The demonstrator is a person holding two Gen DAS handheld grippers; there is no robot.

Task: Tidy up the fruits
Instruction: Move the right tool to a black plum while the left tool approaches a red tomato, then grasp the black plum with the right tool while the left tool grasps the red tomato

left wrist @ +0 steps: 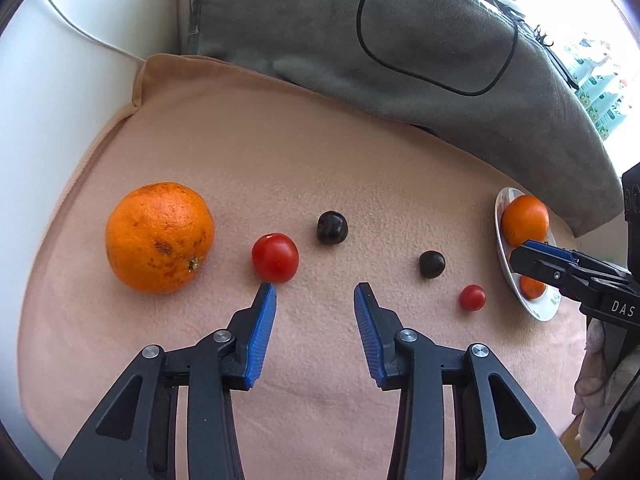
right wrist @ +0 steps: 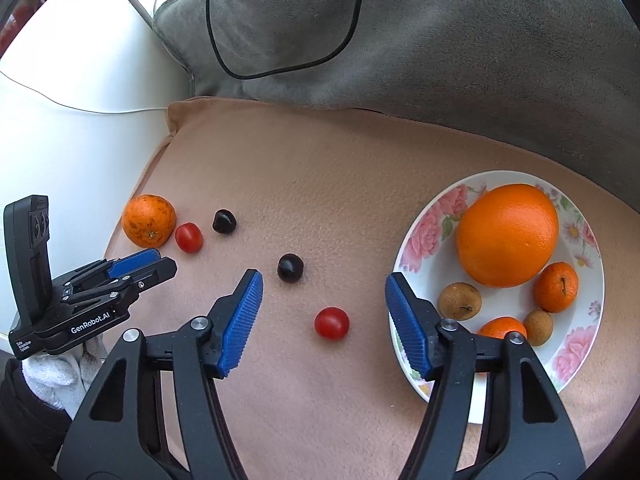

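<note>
On the peach cushion lie a speckled orange [left wrist: 159,237] [right wrist: 148,220], a red tomato [left wrist: 275,257] [right wrist: 189,237], two dark plums [left wrist: 332,227] [left wrist: 432,264] [right wrist: 224,221] [right wrist: 290,267] and a small red tomato [left wrist: 472,297] [right wrist: 331,323]. A floral plate [right wrist: 424,240] [left wrist: 503,264] holds a large orange [right wrist: 507,234], mandarins and brown fruits. My left gripper [left wrist: 315,294] is open and empty, just short of the red tomato. My right gripper [right wrist: 323,282] is open and empty, around the small tomato's spot, beside the plate.
A grey blanket [right wrist: 440,48] with a black cable [right wrist: 280,74] lies behind the cushion. A white surface [right wrist: 80,140] borders the cushion's left side. The cushion's edge [left wrist: 136,100] drops off at the far left.
</note>
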